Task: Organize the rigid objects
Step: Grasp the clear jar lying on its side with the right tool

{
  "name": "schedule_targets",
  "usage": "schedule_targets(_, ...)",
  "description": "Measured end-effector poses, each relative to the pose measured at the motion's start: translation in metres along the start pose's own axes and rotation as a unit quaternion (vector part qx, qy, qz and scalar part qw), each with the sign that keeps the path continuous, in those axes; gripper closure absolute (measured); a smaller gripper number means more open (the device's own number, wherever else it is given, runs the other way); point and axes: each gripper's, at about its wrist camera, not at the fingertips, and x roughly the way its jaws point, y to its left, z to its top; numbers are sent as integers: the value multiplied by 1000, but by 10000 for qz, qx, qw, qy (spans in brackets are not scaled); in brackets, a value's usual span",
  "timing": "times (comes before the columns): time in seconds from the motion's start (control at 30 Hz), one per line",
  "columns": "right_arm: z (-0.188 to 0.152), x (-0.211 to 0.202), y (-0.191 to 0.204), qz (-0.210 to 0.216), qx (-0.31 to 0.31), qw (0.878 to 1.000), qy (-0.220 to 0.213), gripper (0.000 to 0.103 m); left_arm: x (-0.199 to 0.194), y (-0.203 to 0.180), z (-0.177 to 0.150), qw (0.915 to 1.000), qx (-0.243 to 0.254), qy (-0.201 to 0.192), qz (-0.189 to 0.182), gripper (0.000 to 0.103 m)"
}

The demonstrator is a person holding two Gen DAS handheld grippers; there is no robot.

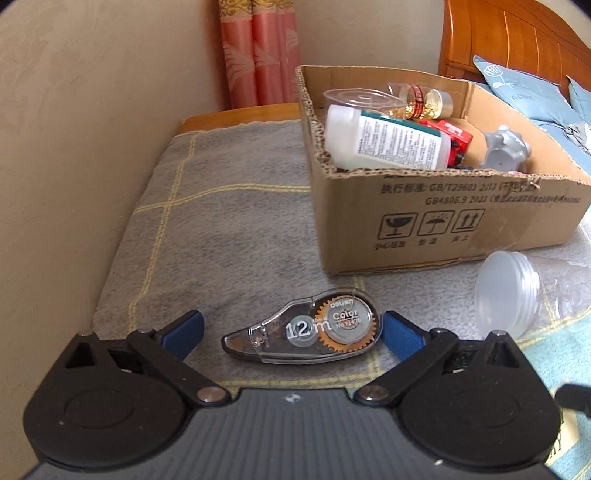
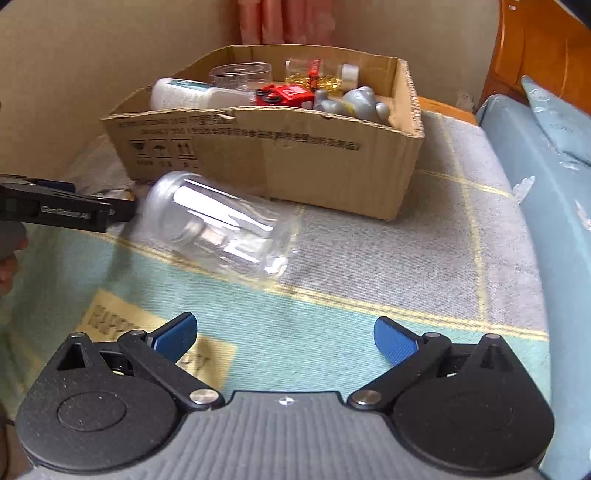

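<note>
**Both tools wide open over the blanket, box already part filled**

We saw the checked blanket (image 2: 369, 258) covering the surface, grey with yellow lines and turning pale green toward the near side. On it stood the cardboard box (image 1: 443, 221), open at the top, with printed handling symbols on its near wall. A blue pillow (image 1: 517, 92) lay beyond the box against a wooden headboard (image 1: 517, 33), and a pink curtain (image 1: 258, 55) hung in the corner behind.

Inside the box we made out a white bottle (image 1: 384, 138) lying on its side, a clear round container (image 1: 360, 98) behind it, a small jar of gold beads (image 1: 424, 98), a red toy vehicle (image 1: 456, 138) and a grey figure (image 1: 506, 147) at the far right end.

Outside the box, a clear plastic jar (image 2: 218, 225) lay on its side on the blanket, just in front of the box's near wall, its frosted lid end toward the left tool. Near it, and well forward of the box, the correction tape dispenser (image 1: 306, 326) lay flat on the blanket, its "12 m" label facing up.

Our left tool (image 1: 291, 330) was spread wide, with the dispenser lying between its blue pads; the right pad sat just beside the dispenser's round end, the left pad stood apart from its tip. Our right tool (image 2: 284, 338) was likewise spread wide and held nothing, with only blanket between its pads and the jar ahead of it.
</note>
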Motion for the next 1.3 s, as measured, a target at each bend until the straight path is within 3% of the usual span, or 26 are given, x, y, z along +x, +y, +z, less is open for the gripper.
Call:
schedule_targets(0.13,11,-2,15,237,30,9996,-181,0,-5,2,-1,10000,35,11,-24,1)
schedule_targets(0.3,33,11,26,106,169,9993,-312,0,-27,9,-4,9995,-60,-200,-222,1)
schedule_targets(0.6,59,35,39,-337,441,9977,-380,0,-52,26,5,9971,-413,-638,-104,1)
schedule_targets(0.77,59,39,42,-922,357,9938,-509,0,-45,23,2,9980,-367,-504,-117,1)
schedule_targets(0.97,45,29,15,-1279,495,9894,-474,0,-35,14,-3,9992,-228,-319,-123,1)
schedule_targets(1.3,21,30,-7,-1369,394,9884,-532,0,-15,5,-19,9986,-442,81,-286,1)
